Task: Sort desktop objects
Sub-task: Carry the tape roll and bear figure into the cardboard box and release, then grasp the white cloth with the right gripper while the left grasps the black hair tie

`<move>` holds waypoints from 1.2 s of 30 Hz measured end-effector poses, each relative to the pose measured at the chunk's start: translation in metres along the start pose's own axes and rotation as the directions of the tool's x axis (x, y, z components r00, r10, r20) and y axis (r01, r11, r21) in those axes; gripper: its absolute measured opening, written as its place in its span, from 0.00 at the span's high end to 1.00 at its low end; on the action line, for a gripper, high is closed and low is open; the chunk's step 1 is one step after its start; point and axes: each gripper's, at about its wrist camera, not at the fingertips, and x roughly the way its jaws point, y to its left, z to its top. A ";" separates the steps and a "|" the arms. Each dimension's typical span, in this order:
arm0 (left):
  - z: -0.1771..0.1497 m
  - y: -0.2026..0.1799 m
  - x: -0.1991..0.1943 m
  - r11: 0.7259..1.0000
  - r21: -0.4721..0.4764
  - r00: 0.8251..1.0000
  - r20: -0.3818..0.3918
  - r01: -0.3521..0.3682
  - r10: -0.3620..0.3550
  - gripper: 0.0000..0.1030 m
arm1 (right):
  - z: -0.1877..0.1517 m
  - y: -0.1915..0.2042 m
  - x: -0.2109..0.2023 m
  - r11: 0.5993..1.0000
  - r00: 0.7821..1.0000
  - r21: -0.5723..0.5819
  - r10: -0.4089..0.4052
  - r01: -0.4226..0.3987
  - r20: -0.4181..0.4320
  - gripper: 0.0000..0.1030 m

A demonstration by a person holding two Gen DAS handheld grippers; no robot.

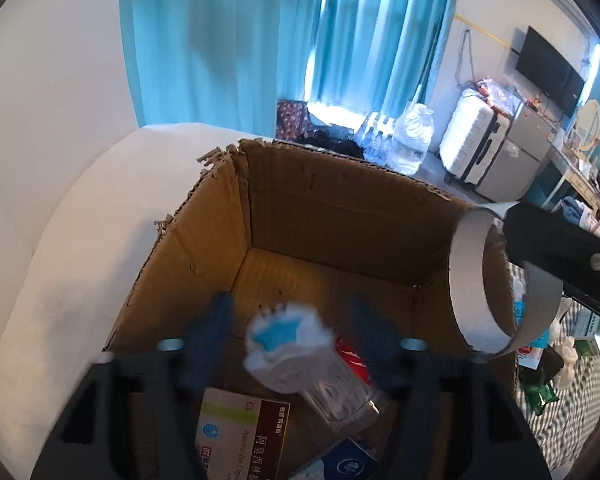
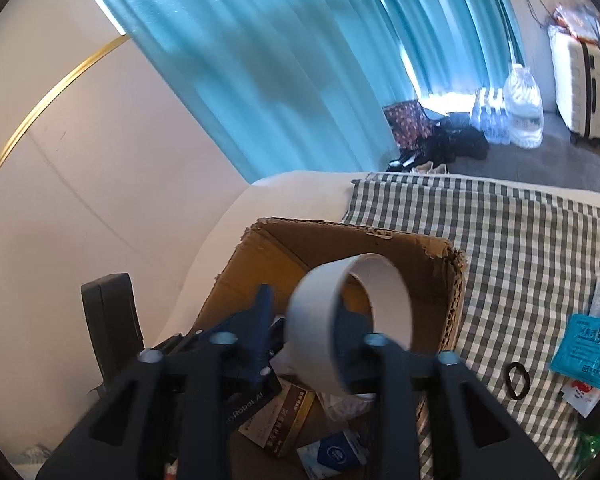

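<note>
Covering mattress (image 2: pixel 292 192): checked cloth (image 2: pixel 520 240) | teal curtain (image 2: pixel 260 60) behind | left claw (image 1: pixel 290 308) released | right claw (image 2: pixel 304 304) released

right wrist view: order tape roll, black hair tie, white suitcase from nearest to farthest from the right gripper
1. Tape roll: at the right gripper, between its fingers, over the cardboard box.
2. Black hair tie: to the right, on the checked cloth.
3. White suitcase: far across the room, top right.

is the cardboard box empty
No: in the left wrist view the cardboard box already holds a brown and white medicine carton and a red packet on its floor.
</note>
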 end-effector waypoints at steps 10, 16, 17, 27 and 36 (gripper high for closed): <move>-0.020 0.000 -0.029 0.998 -0.055 1.000 -0.005 -0.026 0.026 0.12 | -0.001 -0.004 -0.033 0.999 0.999 0.036 -0.004 0.002 0.041 0.32; -0.040 0.007 -0.052 0.996 -0.092 1.000 -0.004 -0.022 0.021 0.10 | -0.007 0.002 -0.007 0.996 0.986 0.086 0.036 -0.022 -0.166 0.31; -0.043 0.010 -0.055 0.995 -0.095 1.000 -0.004 -0.026 0.025 0.10 | -0.012 0.002 -0.003 0.996 0.980 0.089 0.001 0.017 -0.198 0.31; -0.055 0.007 -0.083 0.994 -0.086 0.998 0.009 -0.063 0.064 0.06 | -0.054 -0.012 -0.080 0.980 0.980 0.006 -0.196 0.197 -0.010 0.31; -0.084 -0.072 -0.119 0.999 0.020 0.998 0.052 0.032 -0.033 0.00 | -0.118 -0.077 -0.207 0.888 0.863 0.067 -0.457 0.454 0.215 0.31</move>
